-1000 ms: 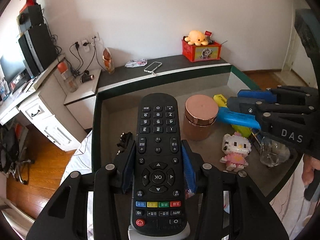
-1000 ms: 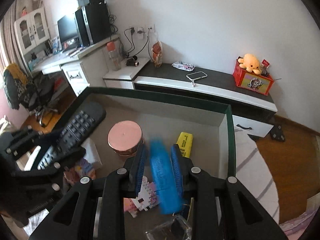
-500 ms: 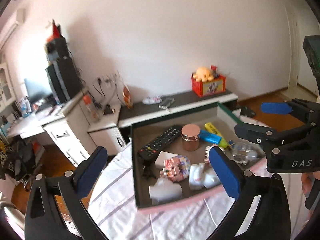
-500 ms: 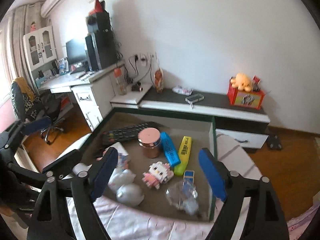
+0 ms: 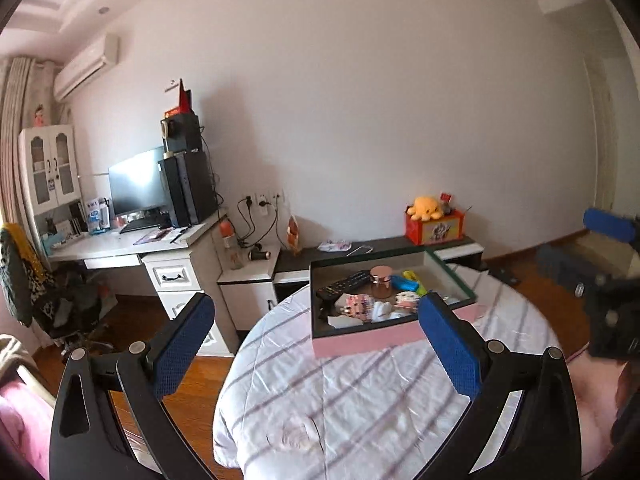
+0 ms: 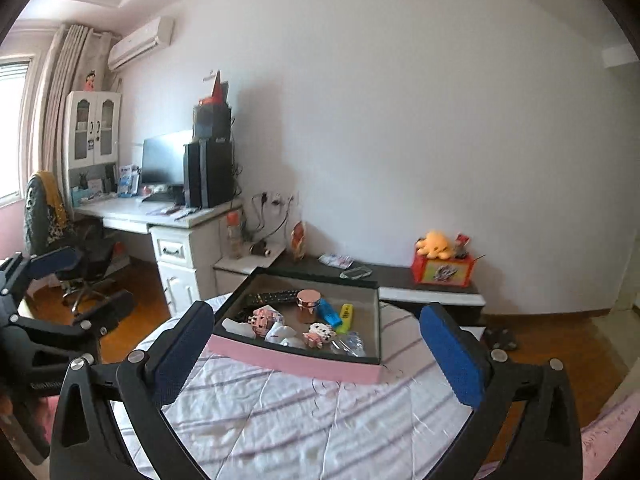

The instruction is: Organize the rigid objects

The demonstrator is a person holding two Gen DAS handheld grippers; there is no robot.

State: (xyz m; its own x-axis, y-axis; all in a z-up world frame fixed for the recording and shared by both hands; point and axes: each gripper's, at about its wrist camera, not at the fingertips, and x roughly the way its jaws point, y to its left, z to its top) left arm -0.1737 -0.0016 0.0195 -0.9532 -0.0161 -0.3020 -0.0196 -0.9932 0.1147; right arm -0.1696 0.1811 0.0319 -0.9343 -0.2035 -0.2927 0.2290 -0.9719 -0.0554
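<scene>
A pink-walled box (image 5: 360, 342) (image 6: 296, 362) stands on the round table. In it lie a black remote (image 5: 344, 283) (image 6: 276, 298), a copper-lidded jar (image 5: 381, 280) (image 6: 309, 304), a blue marker (image 5: 401, 282) (image 6: 331, 314), a yellow highlighter (image 5: 416, 280) (image 6: 347, 317), block figures (image 6: 319, 335) and white items. My left gripper (image 5: 320, 344) is open and empty, held back from the box. My right gripper (image 6: 316, 354) is open and empty, also held back. Each gripper shows at the edge of the other's view.
The table has a white striped cloth (image 5: 360, 400). Behind it run a low dark cabinet (image 6: 420, 280) with a red box and yellow plush (image 6: 438, 244), a phone (image 6: 356, 273), and a white desk (image 6: 140, 216) with monitor and speakers. A desk chair (image 6: 52, 208) stands left.
One second ago my left gripper held the remote and my right the blue marker over the box. Both were let go into the box, the jaws opened, and both grippers pulled back.
</scene>
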